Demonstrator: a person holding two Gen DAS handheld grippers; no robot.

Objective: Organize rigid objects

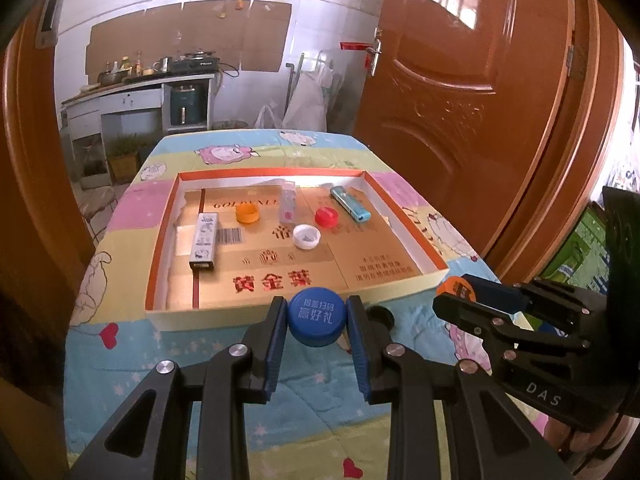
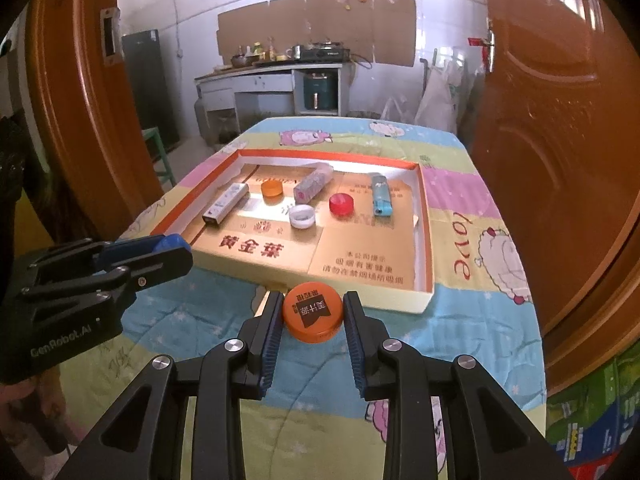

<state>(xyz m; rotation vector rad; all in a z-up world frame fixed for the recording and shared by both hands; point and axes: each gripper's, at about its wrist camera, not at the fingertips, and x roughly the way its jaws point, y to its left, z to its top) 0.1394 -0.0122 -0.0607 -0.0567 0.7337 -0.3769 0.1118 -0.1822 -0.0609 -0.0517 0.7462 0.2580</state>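
Note:
My left gripper (image 1: 317, 322) is shut on a blue bottle cap (image 1: 316, 316) with white print, held above the quilt just in front of the shallow cardboard tray (image 1: 280, 310). My right gripper (image 2: 313, 316) is shut on an orange cap (image 2: 313, 312) with a dark label, also just short of the tray (image 2: 360, 294). Inside the tray lie a small orange cap (image 1: 247, 213), a white cap (image 1: 306, 236), a red cap (image 1: 326, 216), a patterned lighter (image 1: 205, 242), a clear lighter (image 1: 288, 202) and a light blue lighter (image 1: 350, 203). Each gripper shows in the other's view, right gripper (image 1: 456, 294), left gripper (image 2: 168, 246).
The tray sits on a table covered by a colourful cartoon quilt (image 1: 200, 364). Brown wooden doors (image 1: 460, 80) stand close on both sides. A kitchen counter (image 2: 272, 68) with pots is far behind. Green and blue boxes (image 2: 592, 412) sit low right.

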